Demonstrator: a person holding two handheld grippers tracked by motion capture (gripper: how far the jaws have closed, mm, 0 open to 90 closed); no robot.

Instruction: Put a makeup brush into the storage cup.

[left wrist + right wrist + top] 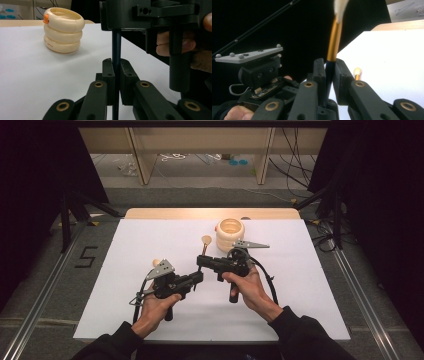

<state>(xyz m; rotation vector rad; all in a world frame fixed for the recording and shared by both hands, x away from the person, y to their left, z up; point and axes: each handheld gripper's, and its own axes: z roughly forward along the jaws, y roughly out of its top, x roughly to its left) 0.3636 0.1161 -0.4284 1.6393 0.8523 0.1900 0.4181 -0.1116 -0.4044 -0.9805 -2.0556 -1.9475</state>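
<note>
Both grippers clamp one brush between them.

Left gripper (pixel 199 279) has its jaws closed on the dark lower handle of the makeup brush (pixel 116 47), while the right gripper (pixel 201 260) pinches the same handle higher up, just under the gold ferrule. Held upright above the white table (pixel 150 245), the brush shows its pale tip beside one stack of three cream rings (pixel 230 234) at the table's far edge. A second small brush (pixel 357 72) lies on the table near the left gripper.
</note>
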